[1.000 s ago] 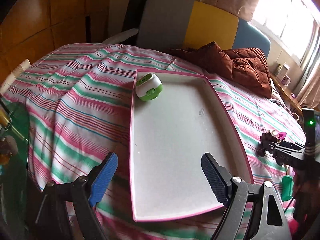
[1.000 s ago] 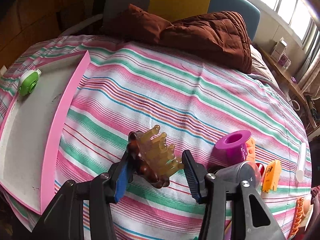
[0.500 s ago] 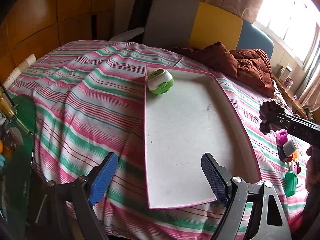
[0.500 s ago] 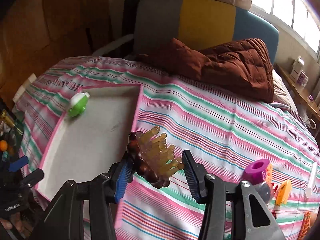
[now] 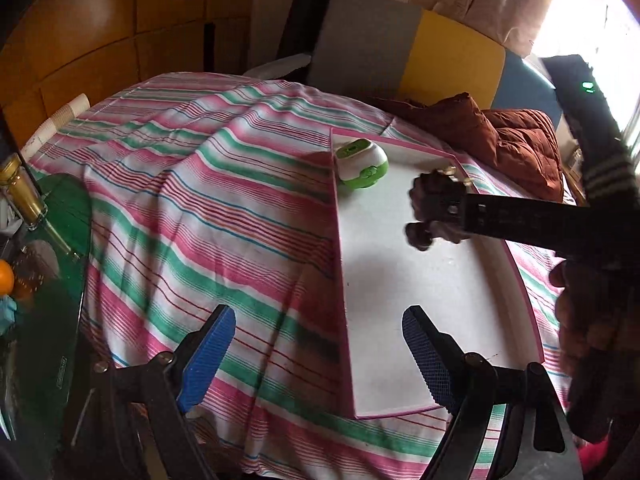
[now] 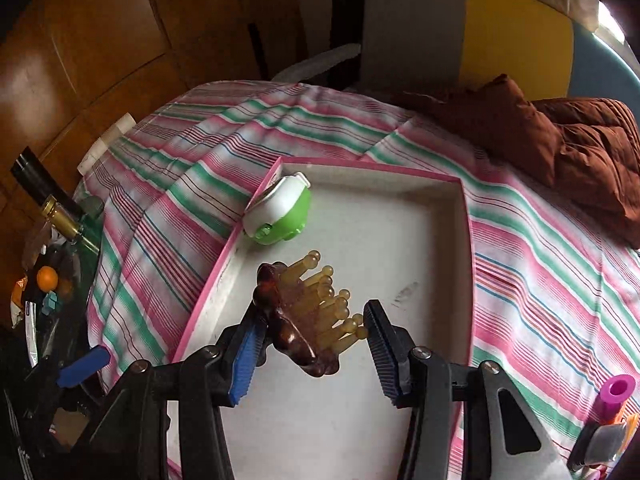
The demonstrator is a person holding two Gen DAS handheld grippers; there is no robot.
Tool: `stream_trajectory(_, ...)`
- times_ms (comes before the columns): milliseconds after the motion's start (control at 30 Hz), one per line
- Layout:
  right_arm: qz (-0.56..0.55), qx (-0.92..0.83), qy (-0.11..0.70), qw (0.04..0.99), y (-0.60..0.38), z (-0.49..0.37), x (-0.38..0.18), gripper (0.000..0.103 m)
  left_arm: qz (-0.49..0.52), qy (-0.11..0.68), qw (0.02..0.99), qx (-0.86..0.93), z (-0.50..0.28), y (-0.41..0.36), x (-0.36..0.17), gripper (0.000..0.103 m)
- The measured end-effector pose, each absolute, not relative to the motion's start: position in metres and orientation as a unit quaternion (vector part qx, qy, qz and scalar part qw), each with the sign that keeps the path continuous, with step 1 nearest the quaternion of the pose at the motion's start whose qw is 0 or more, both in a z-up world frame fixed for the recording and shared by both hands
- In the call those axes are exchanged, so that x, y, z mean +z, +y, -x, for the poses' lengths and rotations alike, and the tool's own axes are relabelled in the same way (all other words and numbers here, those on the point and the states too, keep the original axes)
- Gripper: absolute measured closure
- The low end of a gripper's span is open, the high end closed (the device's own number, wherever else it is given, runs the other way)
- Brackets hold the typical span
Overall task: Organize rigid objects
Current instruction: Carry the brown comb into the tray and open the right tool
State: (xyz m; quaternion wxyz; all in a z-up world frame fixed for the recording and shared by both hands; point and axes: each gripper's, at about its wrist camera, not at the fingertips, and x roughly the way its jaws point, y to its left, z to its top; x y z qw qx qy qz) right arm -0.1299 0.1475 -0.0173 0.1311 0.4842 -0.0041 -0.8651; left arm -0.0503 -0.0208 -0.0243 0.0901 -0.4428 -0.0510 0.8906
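A pink-rimmed white tray [image 5: 528, 312] [image 6: 466, 240] lies on the striped bedspread. A green-and-white round gadget [image 5: 362, 164] [image 6: 280, 210] rests in its far left corner. My right gripper [image 6: 310, 334] is shut on a brown scalp-massage brush [image 6: 296, 316] with amber bristles and holds it above the tray's white floor. In the left wrist view that gripper reaches in from the right with the brush [image 5: 424, 216] over the tray. My left gripper [image 5: 316, 350] stands open and empty, straddling the tray's near left edge.
A brown quilted cushion [image 6: 560, 136] lies beyond the tray. Small toys, one a magenta cup [image 6: 618, 390], sit at the right edge. A green side table [image 5: 48, 264] with a gold-capped bottle [image 5: 22, 192] and an orange stands at left. A person's hand [image 5: 576, 320] grips the right tool.
My right gripper has carried the brush leftward from the bare bedspread to over the tray. The left gripper drifted slightly left, its jaws unchanged.
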Motion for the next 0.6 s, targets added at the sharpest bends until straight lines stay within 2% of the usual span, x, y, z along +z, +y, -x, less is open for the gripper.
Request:
stream_trajectory(300, -0.513, -0.845, -0.021, 0.151, 0.116, 0.16, -0.043, 0.049, 0.451, -0.064, 0.075, 0.887, 0.055, -0.033, -0.033, 0.017)
stream_trajectory(367, -0.514, -0.842, -0.035, 0.161, 0.119, 0.157, -0.041, 0.033, 0.451, -0.061, 0.074, 0.887, 0.056, -0.032, -0.034, 0.017)
stream_trajectory(433, -0.508, -0.846, -0.035, 0.161, 0.123, 0.151, -0.037, 0.026, 0.449, -0.06, 0.076, 0.888, 0.055, -0.03, -0.033, 0.017)
stream_trajectory(600, -0.498, -0.852, -0.034, 0.156, 0.131, 0.134, -0.031, 0.026, 0.447, -0.058, 0.079, 0.889, 0.052, -0.027, -0.032, 0.017)
